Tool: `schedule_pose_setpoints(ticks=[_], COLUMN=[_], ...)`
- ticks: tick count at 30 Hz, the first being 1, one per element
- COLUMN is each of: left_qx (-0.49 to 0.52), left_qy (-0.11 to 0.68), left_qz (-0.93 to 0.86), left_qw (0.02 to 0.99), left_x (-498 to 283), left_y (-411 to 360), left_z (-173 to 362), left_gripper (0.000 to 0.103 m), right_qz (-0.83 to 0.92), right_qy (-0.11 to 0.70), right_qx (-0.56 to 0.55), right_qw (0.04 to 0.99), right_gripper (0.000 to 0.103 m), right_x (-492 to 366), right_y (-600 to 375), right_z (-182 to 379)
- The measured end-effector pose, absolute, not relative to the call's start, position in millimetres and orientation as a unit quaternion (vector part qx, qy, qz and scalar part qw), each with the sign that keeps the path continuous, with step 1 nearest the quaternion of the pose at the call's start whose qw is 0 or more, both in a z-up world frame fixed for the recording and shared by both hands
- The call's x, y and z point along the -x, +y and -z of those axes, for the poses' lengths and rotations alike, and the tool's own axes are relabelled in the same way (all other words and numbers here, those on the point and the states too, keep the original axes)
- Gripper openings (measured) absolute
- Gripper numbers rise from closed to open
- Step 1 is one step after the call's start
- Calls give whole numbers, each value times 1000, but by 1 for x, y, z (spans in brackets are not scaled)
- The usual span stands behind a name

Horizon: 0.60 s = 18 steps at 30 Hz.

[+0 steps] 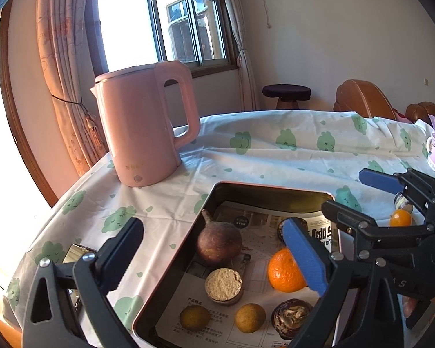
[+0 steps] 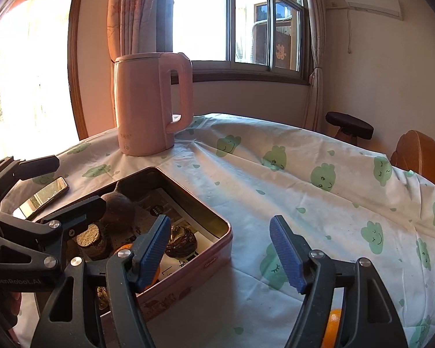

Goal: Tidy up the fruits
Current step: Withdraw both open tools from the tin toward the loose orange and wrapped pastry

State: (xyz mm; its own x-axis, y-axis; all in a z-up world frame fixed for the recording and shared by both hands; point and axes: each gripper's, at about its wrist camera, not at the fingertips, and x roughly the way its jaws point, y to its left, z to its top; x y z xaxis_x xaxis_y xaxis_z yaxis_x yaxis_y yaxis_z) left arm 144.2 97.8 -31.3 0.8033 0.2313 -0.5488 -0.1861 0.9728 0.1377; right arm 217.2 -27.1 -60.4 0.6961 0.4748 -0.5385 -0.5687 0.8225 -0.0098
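Home: curtained window (image 1: 159, 26), kettle (image 1: 143, 124), clothed table (image 2: 275, 174).

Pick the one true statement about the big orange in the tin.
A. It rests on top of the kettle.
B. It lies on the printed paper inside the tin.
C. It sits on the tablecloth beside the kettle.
B: the orange rests on the paper lining the tin, away from the kettle.
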Motion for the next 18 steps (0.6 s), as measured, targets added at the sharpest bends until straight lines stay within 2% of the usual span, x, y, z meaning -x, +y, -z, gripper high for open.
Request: schedule_pose_setpoints(ticks=[7, 11, 13, 18], left_qx=[-37, -42, -40, -37], left_qy=[275, 269, 274, 294], left_qz=[-79, -37, -12, 40], left_qw=[957, 961, 961, 954], left_x=[-138, -138, -142, -155], left_y=[70, 36, 16, -31], left_z=[21, 18, 20, 33], left_gripper=[99, 99, 99, 99], right_qz=[-222, -170, -142, -102], right_qy=[254, 248, 253, 278], right_qx=[114, 126, 127, 71], right_qw=[934, 945, 948, 953], right_gripper=[73, 81, 82, 82], right_x=[-217, -223, -229, -243], right_y=[-58, -100, -123, -176], right_z=[43, 35, 36, 44])
